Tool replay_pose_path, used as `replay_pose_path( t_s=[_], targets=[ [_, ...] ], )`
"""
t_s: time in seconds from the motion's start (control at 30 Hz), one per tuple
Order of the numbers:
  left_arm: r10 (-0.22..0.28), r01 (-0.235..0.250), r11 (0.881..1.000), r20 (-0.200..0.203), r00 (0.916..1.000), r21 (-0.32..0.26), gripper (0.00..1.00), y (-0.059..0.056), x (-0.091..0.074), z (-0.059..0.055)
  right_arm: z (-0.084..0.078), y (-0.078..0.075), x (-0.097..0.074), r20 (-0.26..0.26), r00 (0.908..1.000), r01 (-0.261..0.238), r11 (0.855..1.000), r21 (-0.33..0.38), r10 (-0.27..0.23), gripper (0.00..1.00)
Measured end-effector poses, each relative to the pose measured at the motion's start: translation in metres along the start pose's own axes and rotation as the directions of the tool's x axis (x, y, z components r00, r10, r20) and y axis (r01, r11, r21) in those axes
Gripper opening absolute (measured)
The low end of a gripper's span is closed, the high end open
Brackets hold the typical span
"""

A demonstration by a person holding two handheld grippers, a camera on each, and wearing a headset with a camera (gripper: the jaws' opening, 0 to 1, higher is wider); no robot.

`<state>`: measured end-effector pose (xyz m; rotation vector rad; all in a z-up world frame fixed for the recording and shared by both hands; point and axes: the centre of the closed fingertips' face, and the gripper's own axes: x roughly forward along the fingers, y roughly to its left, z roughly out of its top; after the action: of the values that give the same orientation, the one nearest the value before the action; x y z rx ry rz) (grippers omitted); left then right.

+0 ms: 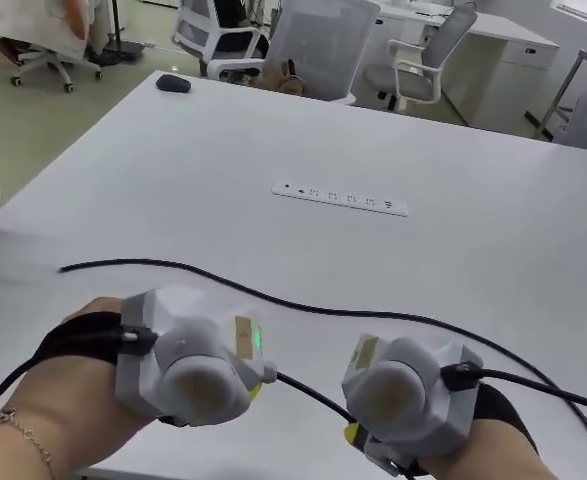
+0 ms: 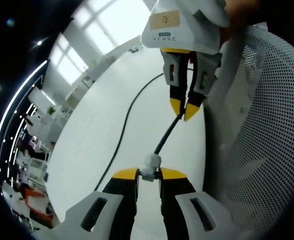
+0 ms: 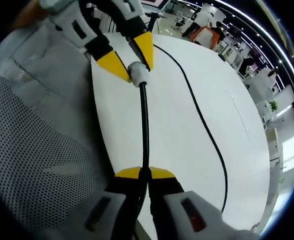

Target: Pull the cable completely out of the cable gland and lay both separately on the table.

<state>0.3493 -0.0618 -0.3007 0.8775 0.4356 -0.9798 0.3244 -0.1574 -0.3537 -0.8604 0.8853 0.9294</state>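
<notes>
Cable (image 3: 145,125) pull is in hand, not done: it's still threaded through the gland, and neither part is laid down yet. The white table (image 1: 223,170) has plenty of bare top; a power strip (image 1: 340,198) sits well apart, toward the far side. A long loose run of the cable snakes across the table in front of your hands, and a short taut stretch spans between the two tools at the near edge. You have the left gripper (image 2: 148,176) clamped on the cable gland (image 2: 151,165), jaws closed on its white body. You have the right gripper (image 3: 145,173) pinched tight on the cable itself, a short way back from the gland, and the two tools face each other along the line. Both the gland and that taut stretch are in the air, just above the near edge of the table. I can't tell from these views how much cable still has to pass through the gland. My read on the next move: hold the gland steady and draw your right hand straight back along the cable axis, no side load. If the loose run has to feed through, expect to let go and re-grip near the gland several times. Once it's free, set each piece down on bare table, apart.
</notes>
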Motion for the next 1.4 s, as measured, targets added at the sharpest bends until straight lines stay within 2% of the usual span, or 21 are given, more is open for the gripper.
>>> replay_pose_path(
  t_s=[0.1,0.2,0.27,0.33,0.47,0.57,0.63,0.67,0.73,0.8,0.83,0.87,0.9,0.97,1.0,1.07,1.1,1.17,1.23,1.33,1.4],
  targets=[
    [0.019,-0.019,1.0,-0.013,0.9997,-0.025,0.17,0.006,-0.001,-0.006,-0.007,-0.003,-0.001,-0.011,0.9999,-0.009,0.998,0.06,0.01,0.04],
    [0.019,-0.02,0.999,-0.022,0.9996,-0.038,0.17,0.008,-0.002,-0.01,-0.006,-0.009,-0.001,0.013,0.9995,-0.029,0.993,0.116,0.027,0.03],
    [0.023,-0.024,0.999,-0.03,0.9993,-0.036,0.17,0.009,-0.002,-0.011,0.0,-0.011,0.002,0.05,0.996,-0.082,0.982,0.169,0.074,0.03],
    [0.021,-0.022,0.999,-0.037,0.9991,-0.04,0.17,0.009,-0.001,-0.014,0.007,-0.02,0.005,0.083,0.9915,-0.115,0.973,0.201,0.1,0.03],
    [-0.001,-0.001,1.0,-0.063,0.998,-0.027,0.17,0.004,0.002,-0.019,0.024,-0.066,0.02,0.135,0.9862,-0.126,0.962,0.243,0.095,0.03],
    [-0.023,0.02,0.999,-0.064,0.9977,-0.035,0.17,-0.001,0.004,-0.019,0.041,-0.103,0.039,0.199,0.9747,-0.168,0.921,0.352,0.102,0.04],
    [-0.034,0.032,0.999,-0.08,0.9962,-0.027,0.17,-0.004,0.006,-0.023,0.049,-0.124,0.048,0.234,0.9679,-0.181,0.899,0.4,0.091,0.03],
    [-0.041,0.039,0.999,-0.086,0.9954,-0.03,0.17,-0.005,0.006,-0.025,0.055,-0.137,0.053,0.254,0.9631,-0.194,0.883,0.428,0.089,0.03],
    [-0.046,0.043,0.998,-0.098,0.9941,-0.037,0.17,-0.005,0.007,-0.028,0.062,-0.161,0.061,0.274,0.9595,-0.194,0.859,0.474,0.066,0.03],
    [-0.049,0.045,0.998,-0.107,0.993,-0.044,0.17,-0.004,0.007,-0.032,0.065,-0.183,0.066,0.285,0.9583,-0.166,0.855,0.491,0.023,0.04],
    [-0.052,0.047,0.997,-0.112,0.9923,-0.054,0.17,-0.004,0.008,-0.034,0.066,-0.196,0.068,0.286,0.9581,-0.151,0.843,0.517,-0.004,0.04],
    [-0.055,0.048,0.997,-0.114,0.9919,-0.059,0.17,-0.004,0.008,-0.035,0.066,-0.202,0.069,0.288,0.9577,-0.149,0.843,0.518,-0.008,0.04],
    [-0.06,0.052,0.996,-0.116,0.9914,-0.066,0.17,-0.004,0.008,-0.035,0.064,-0.211,0.069,0.279,0.9598,-0.126,0.85,0.511,-0.026,0.05],
    [-0.069,0.06,0.995,-0.113,0.9912,-0.081,0.17,-0.005,0.009,-0.035,0.051,-0.235,0.07,0.236,0.9684,-0.056,0.853,0.52,-0.081,0.08],
    [-0.076,0.066,0.994,-0.108,0.9912,-0.087,0.17,-0.007,0.009,-0.034,0.043,-0.236,0.066,0.214,0.972,-0.03,0.851,0.524,-0.097,0.12],
    [-0.094,0.083,0.991,-0.102,0.9904,-0.102,0.17,-0.009,0.011,-0.032,0.032,-0.24,0.059,0.211,0.9719,-0.026,0.845,0.534,-0.104,0.16],
    [-0.102,0.092,0.991,-0.095,0.9903,-0.102,0.17,-0.01,0.013,-0.031,0.027,-0.241,0.055,0.215,0.9707,-0.027,0.841,0.54,-0.107,0.14],
    [-0.117,0.108,0.987,-0.08,0.9899,-0.116,0.17,-0.011,0.014,-0.026,0.023,-0.239,0.038,0.248,0.9615,-0.043,0.828,0.559,-0.118,0.13],
    [-0.156,0.146,0.981,-0.074,0.985,-0.128,0.17,-0.015,0.017,-0.024,0.014,-0.23,0.025,0.264,0.9577,-0.05,0.838,0.544,-0.114,0.13],
    [-0.196,0.186,0.976,-0.08,0.9773,-0.116,0.17,-0.015,0.023,-0.023,0.004,-0.201,-0.002,0.275,0.9544,-0.04,0.862,0.506,-0.117,0.14],
    [-0.229,0.22,0.967,-0.062,0.9715,-0.126,0.17,-0.016,0.029,-0.02,-0.003,-0.179,-0.018,0.286,0.9519,-0.049,0.868,0.494,-0.109,0.14]
  ],
)
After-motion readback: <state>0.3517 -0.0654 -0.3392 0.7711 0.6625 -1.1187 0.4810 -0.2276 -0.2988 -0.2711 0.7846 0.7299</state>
